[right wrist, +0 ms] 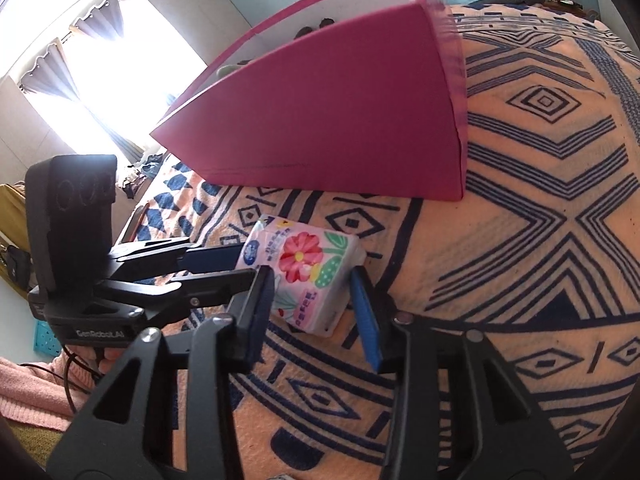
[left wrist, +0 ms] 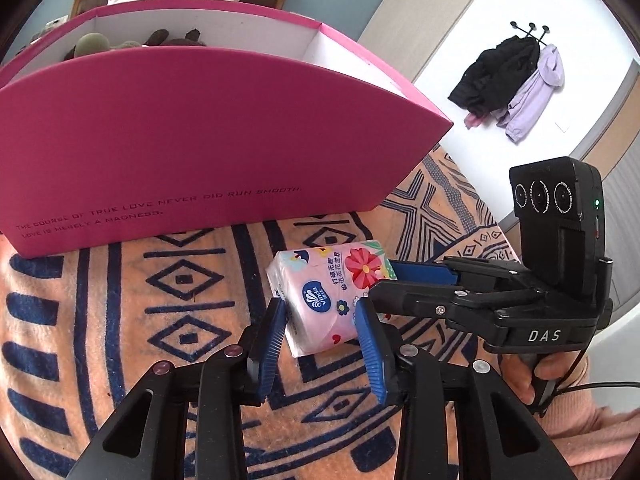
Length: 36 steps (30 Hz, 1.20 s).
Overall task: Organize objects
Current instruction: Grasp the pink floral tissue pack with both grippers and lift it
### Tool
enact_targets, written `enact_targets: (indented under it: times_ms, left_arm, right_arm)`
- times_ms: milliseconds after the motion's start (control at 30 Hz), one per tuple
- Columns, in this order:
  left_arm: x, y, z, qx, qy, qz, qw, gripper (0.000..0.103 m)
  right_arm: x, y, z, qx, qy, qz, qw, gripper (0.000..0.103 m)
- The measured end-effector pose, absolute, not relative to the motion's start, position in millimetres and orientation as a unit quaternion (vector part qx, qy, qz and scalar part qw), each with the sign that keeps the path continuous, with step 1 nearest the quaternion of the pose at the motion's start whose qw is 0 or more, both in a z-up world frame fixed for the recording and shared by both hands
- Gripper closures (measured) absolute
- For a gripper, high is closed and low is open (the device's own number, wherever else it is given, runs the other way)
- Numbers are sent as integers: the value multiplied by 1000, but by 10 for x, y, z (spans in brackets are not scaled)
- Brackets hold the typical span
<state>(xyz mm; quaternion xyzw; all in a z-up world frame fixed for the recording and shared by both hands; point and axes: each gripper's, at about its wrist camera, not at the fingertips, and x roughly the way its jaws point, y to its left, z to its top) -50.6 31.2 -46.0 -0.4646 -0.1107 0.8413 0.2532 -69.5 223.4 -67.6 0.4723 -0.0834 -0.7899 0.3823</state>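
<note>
- Lying on the orange-and-navy patterned blanket (left wrist: 132, 288), just in front of the pink box (left wrist: 192, 140): a floral tissue pack (left wrist: 324, 296), tilted, one end cut off behind blue pads.
- Clamping the near end of the pack: left gripper (left wrist: 324, 312), both pads pressing its sides.
- Closing on the far end from the side: right gripper (right wrist: 314, 280), left pad touching the wrap, right pad at the corner; contact there hard to confirm.
- Sitting inside the box, mostly hidden by its front wall: dark and greenish plush shapes (left wrist: 92, 44), not identifiable.
- Reading only partly on the box front: small printed lettering.
- Hanging on a wall rack beyond: dark and lilac jackets (left wrist: 516, 80).
- Showing at the frame edge: a hand (left wrist: 528, 376) in a pink sleeve.
</note>
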Motion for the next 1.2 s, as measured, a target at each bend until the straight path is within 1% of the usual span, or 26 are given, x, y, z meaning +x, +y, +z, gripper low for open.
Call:
enact_targets:
  times_ms: [300, 567, 867, 1200]
  left_arm:
    - [-448, 357, -333, -454, -105, 846, 257, 67]
    - [-416, 368, -104, -427, -97, 859, 265, 67]
    - [-408, 344, 170, -398, -87, 871, 276, 67]
    - [-449, 402, 395, -373, -70, 883, 276, 67]
  right_arm:
    - [-641, 2216, -613, 462, -77, -797, 382, 64]
    - [-561, 2177, -381, 434, -62, -813, 384, 63]
    - [-535, 2279, -69, 405, -63, -823, 392, 63]
    - [-590, 2313, 141, 381, -55, -836, 390, 63]
